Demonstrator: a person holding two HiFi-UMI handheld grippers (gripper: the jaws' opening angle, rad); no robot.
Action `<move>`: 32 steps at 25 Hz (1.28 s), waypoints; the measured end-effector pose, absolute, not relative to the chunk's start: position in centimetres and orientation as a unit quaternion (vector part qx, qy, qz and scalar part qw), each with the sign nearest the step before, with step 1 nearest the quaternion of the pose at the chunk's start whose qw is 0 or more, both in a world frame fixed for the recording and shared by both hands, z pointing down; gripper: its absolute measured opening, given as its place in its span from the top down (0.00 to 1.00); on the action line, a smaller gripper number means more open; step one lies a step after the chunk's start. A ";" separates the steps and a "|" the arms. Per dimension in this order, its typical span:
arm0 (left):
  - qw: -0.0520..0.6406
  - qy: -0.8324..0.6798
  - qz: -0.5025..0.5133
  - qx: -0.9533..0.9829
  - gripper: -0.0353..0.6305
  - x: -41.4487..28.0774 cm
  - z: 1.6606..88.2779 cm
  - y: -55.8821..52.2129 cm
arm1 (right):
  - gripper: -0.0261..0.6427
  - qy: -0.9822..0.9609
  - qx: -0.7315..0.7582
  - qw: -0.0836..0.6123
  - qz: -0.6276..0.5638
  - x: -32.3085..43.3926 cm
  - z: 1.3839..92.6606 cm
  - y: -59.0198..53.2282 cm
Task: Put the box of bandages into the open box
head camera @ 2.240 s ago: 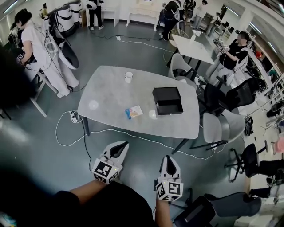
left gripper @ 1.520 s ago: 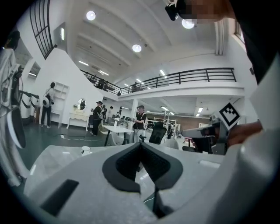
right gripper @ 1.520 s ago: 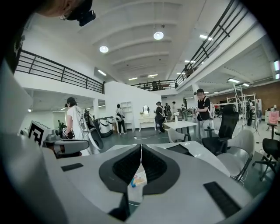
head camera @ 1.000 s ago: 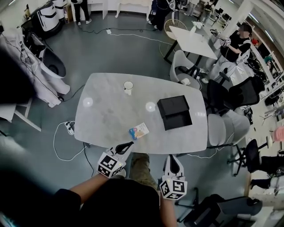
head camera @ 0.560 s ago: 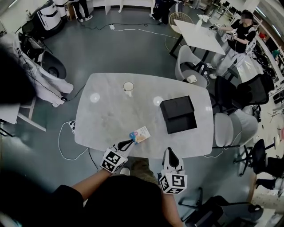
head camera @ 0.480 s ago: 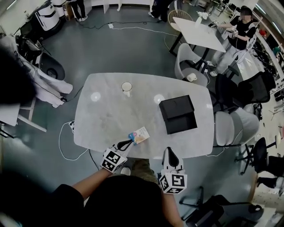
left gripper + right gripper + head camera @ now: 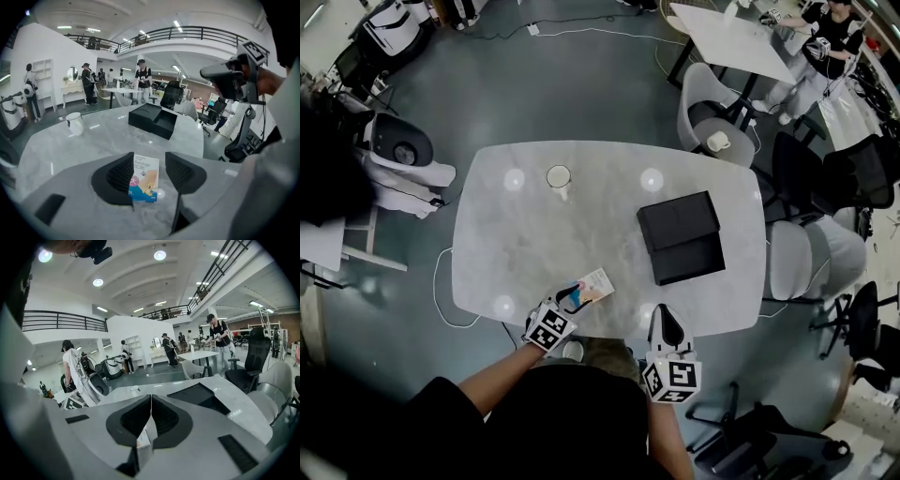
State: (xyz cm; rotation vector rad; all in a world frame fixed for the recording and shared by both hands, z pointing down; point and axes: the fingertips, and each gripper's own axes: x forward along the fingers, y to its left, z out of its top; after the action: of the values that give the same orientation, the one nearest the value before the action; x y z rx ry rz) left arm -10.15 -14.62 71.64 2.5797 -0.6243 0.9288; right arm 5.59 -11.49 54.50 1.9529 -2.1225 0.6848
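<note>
The box of bandages [image 7: 592, 287] lies flat near the front edge of the grey table [image 7: 516, 244]. My left gripper [image 7: 570, 292] has reached it. In the left gripper view its jaws are opening with the bandage box [image 7: 144, 177] between them; the left pad is beside one edge and a gap shows at the right pad. The open black box [image 7: 682, 236] stands at the table's right, also seen as the black box [image 7: 152, 120] beyond the left jaws. My right gripper [image 7: 664, 317] hangs at the table's front edge, shut and empty [image 7: 151, 398], pointing toward the black box [image 7: 199, 397].
A white cup [image 7: 558, 176] stands at the table's far side. Grey and black chairs [image 7: 811, 258] crowd the right end. A cable [image 7: 441, 281] trails on the floor at the left. Another table [image 7: 741, 42] with a person stands behind.
The view has closed in on the table. My left gripper has come forward over the front edge to the bandage box and its jaws have parted around it. The right gripper stays shut.
</note>
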 end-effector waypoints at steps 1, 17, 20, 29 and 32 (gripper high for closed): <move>0.168 -0.214 0.335 0.902 0.61 -9.8 72.5 -14.7 | 0.94 -0.712 0.655 0.091 0.235 5.9 54.9 -11.8; 0.209 -0.152 0.459 0.850 0.30 -7.3 83.1 -15.6 | 0.94 -0.685 0.659 0.086 0.298 9.8 57.5 -13.5; 0.206 -0.143 0.473 0.844 0.28 -6.7 84.4 -15.8 | 0.94 -0.681 0.660 0.089 0.304 10.5 58.2 -13.3; 0.181 -0.135 0.509 0.831 0.25 -6.8 86.5 -15.6 | 0.94 -0.673 0.665 0.078 0.316 11.2 58.6 -12.3; 0.170 -0.140 0.515 0.828 0.26 -7.1 86.7 -15.5 | 0.94 -0.673 0.666 0.079 0.311 10.9 58.5 -11.5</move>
State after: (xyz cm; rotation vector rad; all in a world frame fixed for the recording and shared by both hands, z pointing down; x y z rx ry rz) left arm -7.08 -15.50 86.68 2.3542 -0.3992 1.4628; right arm 10.87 -11.48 58.46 1.9948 -2.0153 0.9304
